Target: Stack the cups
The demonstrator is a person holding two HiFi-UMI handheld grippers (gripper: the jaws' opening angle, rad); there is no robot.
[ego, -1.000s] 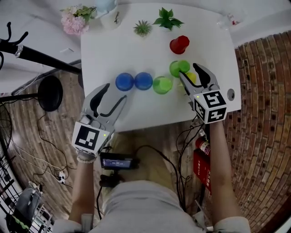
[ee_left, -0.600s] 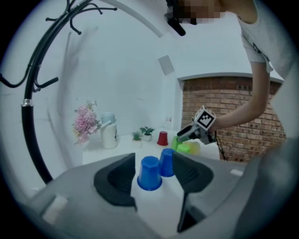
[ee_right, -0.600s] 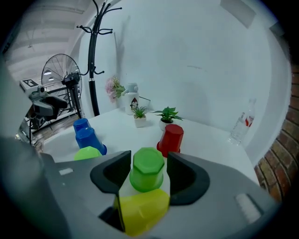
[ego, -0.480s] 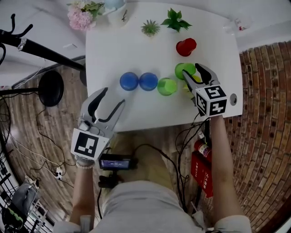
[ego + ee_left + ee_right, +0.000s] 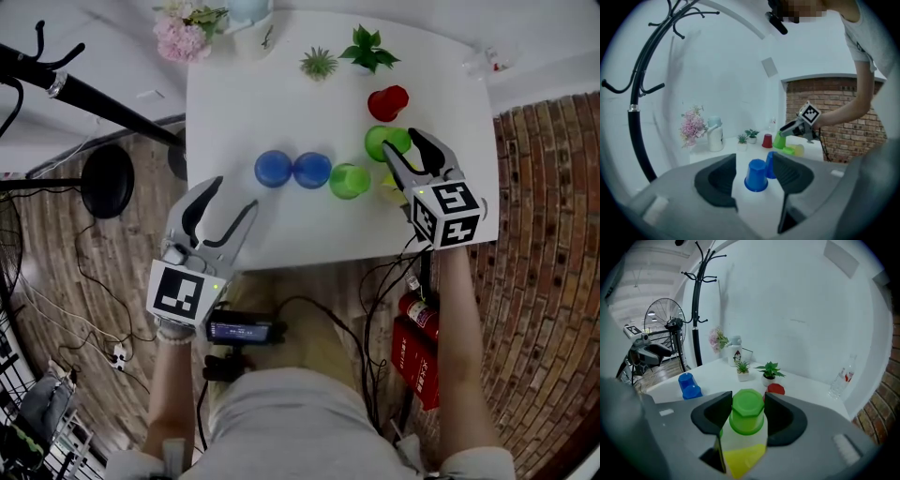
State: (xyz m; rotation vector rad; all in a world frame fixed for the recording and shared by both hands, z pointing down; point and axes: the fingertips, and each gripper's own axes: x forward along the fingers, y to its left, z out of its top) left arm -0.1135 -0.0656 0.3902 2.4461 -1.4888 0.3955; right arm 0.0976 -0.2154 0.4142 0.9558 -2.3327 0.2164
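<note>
Upturned green cup (image 5: 747,414) — octagonal base, yellow cup (image 5: 740,458) beneath — clamped in right gripper (image 5: 398,144); left gripper (image 5: 753,164) agape, empty.

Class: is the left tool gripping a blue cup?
No, the jaws of the left tool stand apart; the nearer blue cup sits on the table beyond them.

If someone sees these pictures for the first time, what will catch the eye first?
The right tongs grip a green cup at the right side of the white table. Two blue cups stand side by side mid-table, in front of the open left tongs.
</note>
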